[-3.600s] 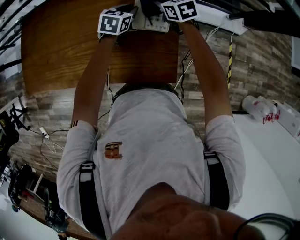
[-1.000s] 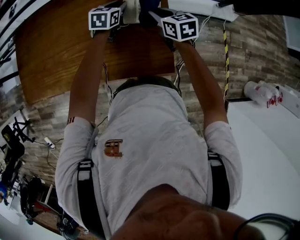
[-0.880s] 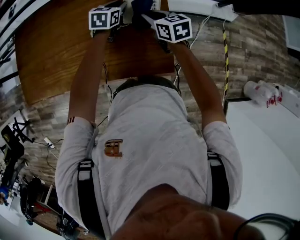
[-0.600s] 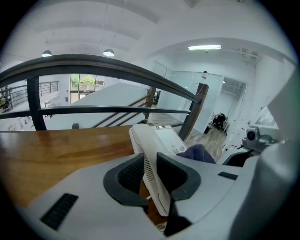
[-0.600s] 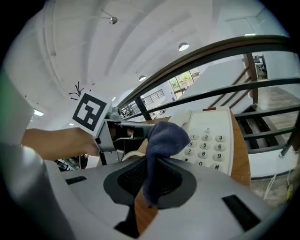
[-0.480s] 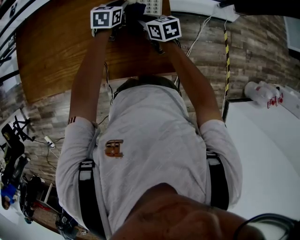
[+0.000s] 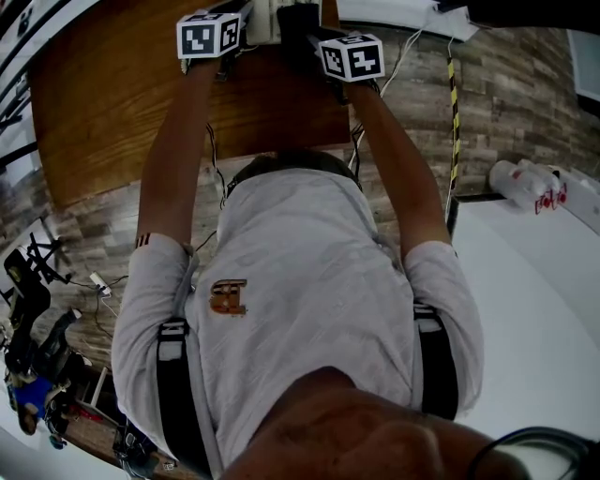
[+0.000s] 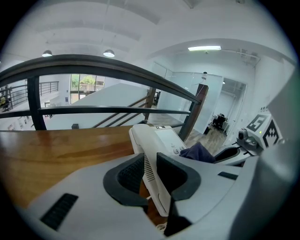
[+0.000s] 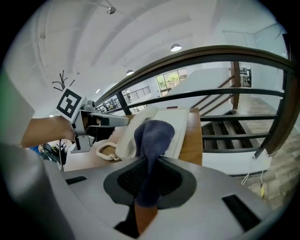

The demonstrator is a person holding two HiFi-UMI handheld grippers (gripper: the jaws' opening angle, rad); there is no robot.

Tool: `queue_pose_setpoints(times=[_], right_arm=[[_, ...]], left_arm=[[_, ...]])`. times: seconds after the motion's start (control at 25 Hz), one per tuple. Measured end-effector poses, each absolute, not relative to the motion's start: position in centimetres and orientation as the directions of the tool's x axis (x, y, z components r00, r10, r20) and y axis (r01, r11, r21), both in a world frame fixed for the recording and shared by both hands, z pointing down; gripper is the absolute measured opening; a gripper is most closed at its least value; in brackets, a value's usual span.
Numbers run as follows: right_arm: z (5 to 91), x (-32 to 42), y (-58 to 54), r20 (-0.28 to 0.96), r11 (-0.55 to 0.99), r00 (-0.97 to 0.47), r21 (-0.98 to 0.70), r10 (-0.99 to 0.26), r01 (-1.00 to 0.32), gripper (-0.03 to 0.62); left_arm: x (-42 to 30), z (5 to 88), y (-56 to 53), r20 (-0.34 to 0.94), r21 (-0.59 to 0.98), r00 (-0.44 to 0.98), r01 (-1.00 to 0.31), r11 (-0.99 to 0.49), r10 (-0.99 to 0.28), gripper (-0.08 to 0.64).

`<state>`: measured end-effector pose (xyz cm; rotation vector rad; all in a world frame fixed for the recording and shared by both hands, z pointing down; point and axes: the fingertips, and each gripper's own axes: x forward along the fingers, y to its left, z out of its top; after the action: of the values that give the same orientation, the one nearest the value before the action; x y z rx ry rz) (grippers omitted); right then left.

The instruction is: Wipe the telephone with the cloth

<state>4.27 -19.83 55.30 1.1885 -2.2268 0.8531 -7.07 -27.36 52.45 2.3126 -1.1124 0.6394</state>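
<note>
A white telephone (image 8: 157, 140) lies at the far edge of a wooden table (image 7: 122, 103). My left gripper (image 8: 149, 180) is shut on the phone's near side, one jaw on each face of it. In the right gripper view, my right gripper (image 9: 149, 180) is shut on a dark blue cloth (image 9: 153, 136). The cloth's free end bulges up against the telephone (image 9: 178, 124). From the head view only the top of the telephone (image 7: 265, 17) shows, between the left marker cube (image 7: 208, 35) and the right marker cube (image 7: 352, 56). The cloth (image 8: 197, 152) rests on the phone's right side.
A coiled cord (image 9: 105, 152) lies on the table beside the phone. A dark railing (image 8: 117, 70) runs just beyond the table's far edge. A white counter (image 7: 534, 309) with bottles (image 7: 525, 202) stands at the right. Cables (image 7: 375, 122) hang beside the table.
The right gripper swung left over the phone with the cloth half a second ago, then came back to the right. The left gripper has stayed on the phone.
</note>
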Motion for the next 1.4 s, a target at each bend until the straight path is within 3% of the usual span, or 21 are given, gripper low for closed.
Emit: queue_pose_setpoints(times=[0.32,0.64,1.4], right_arm=[[55.3,8.6,-18.7,0.669,0.390,-0.460,-0.266,-0.583,-0.882,0.071],[51.5,7.6,-18.3,0.589,0.443,-0.517,-0.279,-0.622,-0.852,0.071],[32.4,3.1,-16.8,0.124,0.626,-0.651,-0.189,-0.749,-0.756,0.072]], left_arm=[[-7.1,52.5,-27.2,0.602,0.208,0.549,-0.809,-0.550,-0.580,0.086],[-7.0,50.6,-26.6,0.588,0.168,0.542,-0.808,-0.565,-0.600,0.087],[-6.0,32.2,-18.8,0.114,0.095,0.697,-0.717,-0.690,-0.708,0.049]])
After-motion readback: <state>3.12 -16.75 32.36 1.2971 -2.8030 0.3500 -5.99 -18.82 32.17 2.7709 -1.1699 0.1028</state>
